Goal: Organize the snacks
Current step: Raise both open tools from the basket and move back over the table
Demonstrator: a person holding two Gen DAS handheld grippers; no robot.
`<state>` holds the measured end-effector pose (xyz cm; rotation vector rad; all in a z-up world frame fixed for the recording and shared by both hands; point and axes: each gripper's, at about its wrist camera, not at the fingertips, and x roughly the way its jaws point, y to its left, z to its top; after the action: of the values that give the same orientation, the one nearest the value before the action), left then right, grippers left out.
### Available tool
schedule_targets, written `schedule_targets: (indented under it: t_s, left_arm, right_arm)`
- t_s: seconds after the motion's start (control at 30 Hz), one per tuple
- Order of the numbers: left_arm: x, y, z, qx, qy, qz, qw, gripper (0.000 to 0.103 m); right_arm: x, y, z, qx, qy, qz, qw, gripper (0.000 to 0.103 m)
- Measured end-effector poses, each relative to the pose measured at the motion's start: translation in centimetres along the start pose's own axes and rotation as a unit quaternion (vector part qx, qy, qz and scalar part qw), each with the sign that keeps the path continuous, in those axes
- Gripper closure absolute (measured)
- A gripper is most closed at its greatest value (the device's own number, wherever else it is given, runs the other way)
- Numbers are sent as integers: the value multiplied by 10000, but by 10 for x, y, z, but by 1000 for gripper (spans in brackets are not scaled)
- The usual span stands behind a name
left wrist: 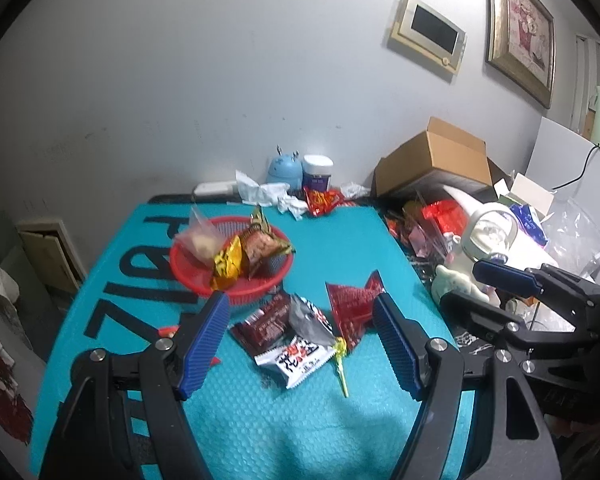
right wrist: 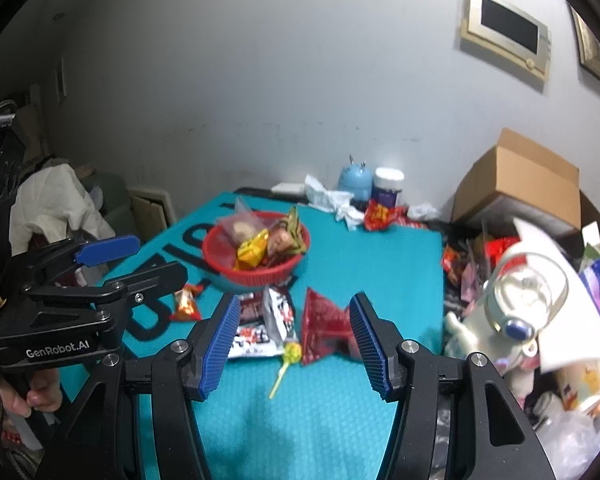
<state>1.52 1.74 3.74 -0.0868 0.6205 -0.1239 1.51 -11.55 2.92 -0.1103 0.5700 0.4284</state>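
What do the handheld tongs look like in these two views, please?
Both are alike: the left tongs and the right tongs have matte black angular linkage arms joined by round silver pins, and each finger carries a long, blue, finely ribbed pad. In the right wrist view the left unit's black body bears white "GenRobot.AI" lettering. No cables or sleeves are visible.

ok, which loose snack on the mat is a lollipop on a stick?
The yellow-green lollipop, its stick pointing toward the camera; the others are flat packets.

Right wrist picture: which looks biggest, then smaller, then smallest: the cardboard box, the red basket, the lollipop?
1. cardboard box
2. red basket, though it sits nearer the camera, so this order is unsure
3. lollipop, clearly smallest
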Motion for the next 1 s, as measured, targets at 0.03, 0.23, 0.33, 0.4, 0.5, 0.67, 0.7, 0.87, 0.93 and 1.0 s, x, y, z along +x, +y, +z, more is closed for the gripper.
schedule_targets:
  t_s: [0.03,0.23,0.33,0.4,0.5,0.67,0.7,0.87,0.93,1.0]
  left_arm:
    - [2,0,-2,4,37,-39,10000,30]
    - [20,-1,-18,-23,297,-168,9994,30]
    - [29,1,-23,-52,420,-151,9990,30]
    - [35,2,-27,-65,471,-113,9988,30]
    - [46,8,-33,-119,596,-123,9981,30]
    - [64,17,-43,-248,826,-169,9961,30]
    - [69,19,-45,-253,881,-155,9957,30]
    - [87,29,-50,-311,1065,-168,9937,30]
    - [95,34,-51,-360,1149,-202,9925,30]
    - [102,39,-51,-410,1200,-214,9917,30]
  right_arm:
    - [2,-1,-4,17,38,18,10000,46]
    - [19,-4,-17,54,260,123,9996,46]
    - [30,-5,-25,57,419,205,9989,46]
    - [39,-5,-30,59,522,274,9982,46]
    - [51,-6,-34,55,649,312,9974,46]
    - [74,-9,-42,72,878,428,9952,46]
    - [79,-10,-44,66,926,450,9947,46]
    - [102,-11,-50,83,1140,550,9919,46]
    - [112,-12,-51,69,1239,580,9906,46]
    - [122,-12,-54,72,1315,596,9895,48]
